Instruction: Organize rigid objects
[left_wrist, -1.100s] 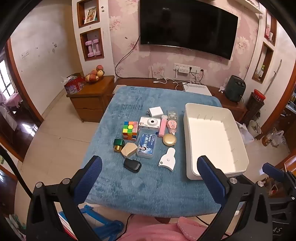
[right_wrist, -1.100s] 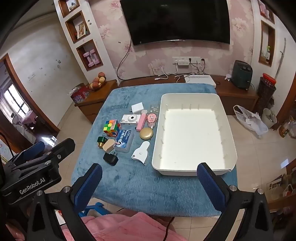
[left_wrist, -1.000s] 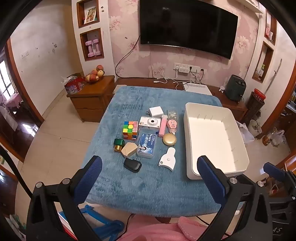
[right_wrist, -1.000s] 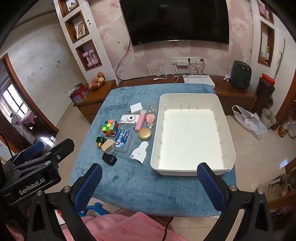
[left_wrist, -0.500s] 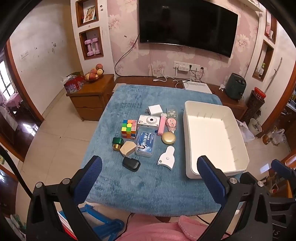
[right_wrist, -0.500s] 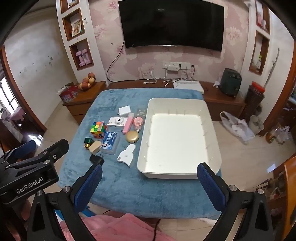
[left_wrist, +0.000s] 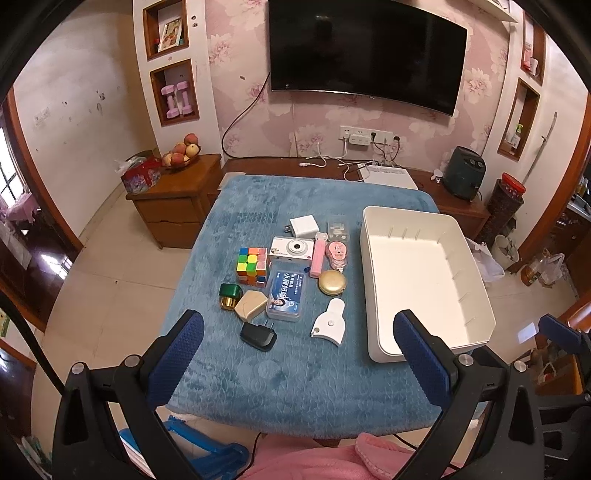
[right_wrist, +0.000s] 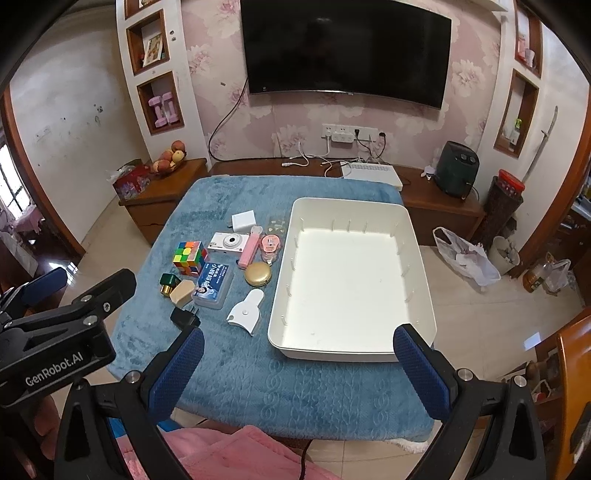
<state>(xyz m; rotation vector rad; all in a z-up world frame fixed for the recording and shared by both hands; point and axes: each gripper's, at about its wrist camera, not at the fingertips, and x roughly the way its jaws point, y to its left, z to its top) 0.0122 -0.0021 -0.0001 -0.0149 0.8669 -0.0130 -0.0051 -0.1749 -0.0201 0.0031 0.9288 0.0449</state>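
Small items clustered on the table, left of the bin.

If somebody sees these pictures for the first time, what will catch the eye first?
Probably the big white bin, empty, on the right side of the blue cloth-covered table. Left of it lies a tight cluster of small objects, the bright puzzle cube standing out. A large black television hangs on the wall behind.

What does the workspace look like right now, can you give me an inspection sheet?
Surface: table under a blue cloth.
Job's things: white bin empty; puzzle cube, camera, gold disc, black plug and other small items lie left of it.
Clutter: nothing seen.
Grippers: left gripper and right gripper open, empty, above the near edge.
Cables: white leads by the wall sockets.
Surroundings: television, fruit bowl.
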